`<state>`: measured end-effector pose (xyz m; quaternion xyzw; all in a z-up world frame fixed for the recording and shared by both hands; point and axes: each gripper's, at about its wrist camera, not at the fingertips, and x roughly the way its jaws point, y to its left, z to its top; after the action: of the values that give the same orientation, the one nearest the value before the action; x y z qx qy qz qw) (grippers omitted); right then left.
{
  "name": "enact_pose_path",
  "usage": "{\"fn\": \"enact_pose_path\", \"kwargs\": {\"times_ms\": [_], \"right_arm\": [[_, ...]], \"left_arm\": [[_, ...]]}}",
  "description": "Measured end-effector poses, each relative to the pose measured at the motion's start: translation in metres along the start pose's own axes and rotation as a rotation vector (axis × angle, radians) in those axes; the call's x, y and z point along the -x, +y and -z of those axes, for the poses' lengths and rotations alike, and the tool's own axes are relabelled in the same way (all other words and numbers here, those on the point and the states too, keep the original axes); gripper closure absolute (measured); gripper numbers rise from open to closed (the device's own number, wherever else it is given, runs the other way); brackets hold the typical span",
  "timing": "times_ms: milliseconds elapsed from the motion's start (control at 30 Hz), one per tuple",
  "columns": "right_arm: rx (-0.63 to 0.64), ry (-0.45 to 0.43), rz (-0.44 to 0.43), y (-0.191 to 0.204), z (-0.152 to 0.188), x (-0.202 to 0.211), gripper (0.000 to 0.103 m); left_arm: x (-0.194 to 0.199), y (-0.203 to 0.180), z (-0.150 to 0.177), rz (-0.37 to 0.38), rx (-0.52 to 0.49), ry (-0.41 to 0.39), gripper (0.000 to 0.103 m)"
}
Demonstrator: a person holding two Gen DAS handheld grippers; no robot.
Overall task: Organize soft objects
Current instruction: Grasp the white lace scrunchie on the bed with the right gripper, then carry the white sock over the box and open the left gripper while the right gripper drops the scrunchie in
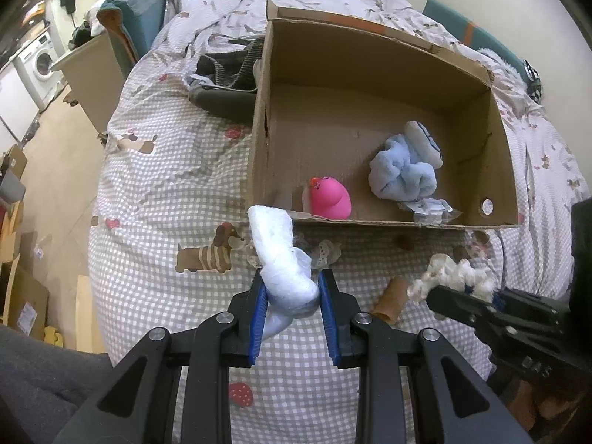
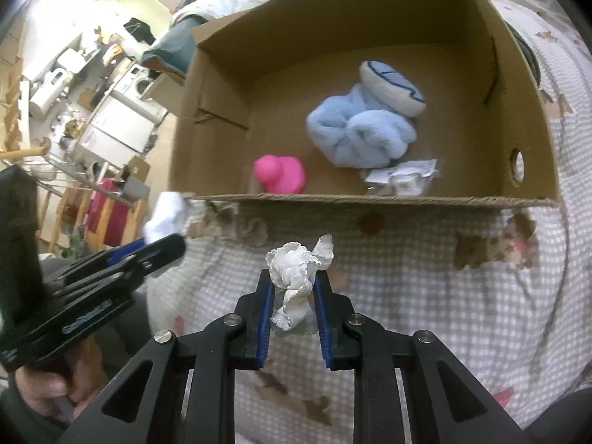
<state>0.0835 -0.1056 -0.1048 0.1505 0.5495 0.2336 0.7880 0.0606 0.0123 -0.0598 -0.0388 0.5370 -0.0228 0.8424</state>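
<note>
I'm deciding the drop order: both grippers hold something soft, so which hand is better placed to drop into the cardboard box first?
Probably left. The left gripper holds its pale blue cloth right at the cardboard box rim, near the pink duck. The right gripper, clamping white lace, sits further back.

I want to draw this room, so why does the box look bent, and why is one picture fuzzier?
Left wrist view: the fisheye lens curves the cardboard box and bed, with dark corners; things look sharp. Right wrist view: same curving, but the pink duck and the left gripper are smeared by motion blur, and the room behind is glary bright.
</note>
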Motion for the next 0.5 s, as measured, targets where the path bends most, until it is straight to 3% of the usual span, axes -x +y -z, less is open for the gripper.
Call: {"fn": "enact_pose_path", "kwargs": {"times_ms": [233, 500], "right_arm": [[-0.032, -0.055, -0.038, -0.011, 0.005, 0.035, 0.080], [-0.069, -0.180, -0.071, -0.020, -0.018, 0.080, 0.080]], "left_arm": [[0.038, 0.002, -0.001, 0.040, -0.003, -0.100, 0.078], [0.072, 0.000, -0.040, 0.050, -0.002, -0.224, 0.079]]}}
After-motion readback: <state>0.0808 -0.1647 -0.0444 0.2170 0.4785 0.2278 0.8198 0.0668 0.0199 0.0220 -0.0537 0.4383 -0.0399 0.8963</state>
